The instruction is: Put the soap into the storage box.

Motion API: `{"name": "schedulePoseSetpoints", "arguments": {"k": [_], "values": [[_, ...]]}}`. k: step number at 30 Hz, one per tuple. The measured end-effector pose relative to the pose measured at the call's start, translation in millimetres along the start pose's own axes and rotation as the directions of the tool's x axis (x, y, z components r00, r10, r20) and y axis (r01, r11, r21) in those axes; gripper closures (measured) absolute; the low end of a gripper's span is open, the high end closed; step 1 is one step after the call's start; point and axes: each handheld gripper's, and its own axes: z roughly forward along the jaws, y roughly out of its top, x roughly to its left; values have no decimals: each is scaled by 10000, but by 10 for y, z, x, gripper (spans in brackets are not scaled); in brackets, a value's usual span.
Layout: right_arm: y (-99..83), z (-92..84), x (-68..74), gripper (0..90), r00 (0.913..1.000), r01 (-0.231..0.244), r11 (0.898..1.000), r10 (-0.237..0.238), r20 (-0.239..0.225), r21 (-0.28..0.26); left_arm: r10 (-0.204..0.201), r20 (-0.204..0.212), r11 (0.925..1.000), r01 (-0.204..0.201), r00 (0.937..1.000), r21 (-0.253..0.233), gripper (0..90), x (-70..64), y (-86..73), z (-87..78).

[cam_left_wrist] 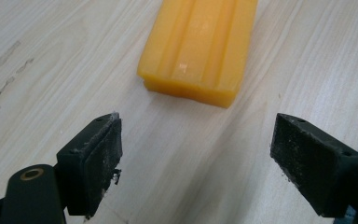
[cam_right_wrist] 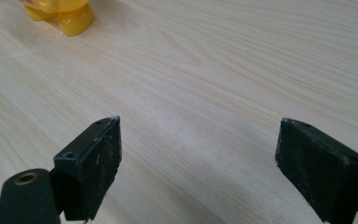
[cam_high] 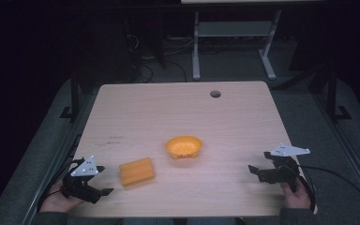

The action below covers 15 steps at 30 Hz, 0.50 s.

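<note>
Right gripper view cuts off the yellow bowl (cam_right_wrist: 60,11) at its top edge; both grippers gape wide, empty.

In the left gripper view, the far end of the orange block (cam_left_wrist: 198,49) is cut off by the top edge, so its full length cannot be told. In the right gripper view, the yellow bowl (cam_right_wrist: 63,14) is cropped at the top left corner; its rim and inside are not seen. In the high view, small dark marks inside the bowl (cam_high: 183,146) are too small to be made out. Both forearms are cut by the bottom edge, and the room behind the tabletop (cam_high: 178,112) is lost in darkness.
</note>
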Motion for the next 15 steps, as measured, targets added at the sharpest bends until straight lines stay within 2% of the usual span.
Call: {"name": "schedulePoseSetpoints", "arguments": {"k": [15], "values": [[-7,1,-3,139,10000,-48,10000,48,8,19,543,205,9981,-549,9983,288,159,-7,212,81]]}}
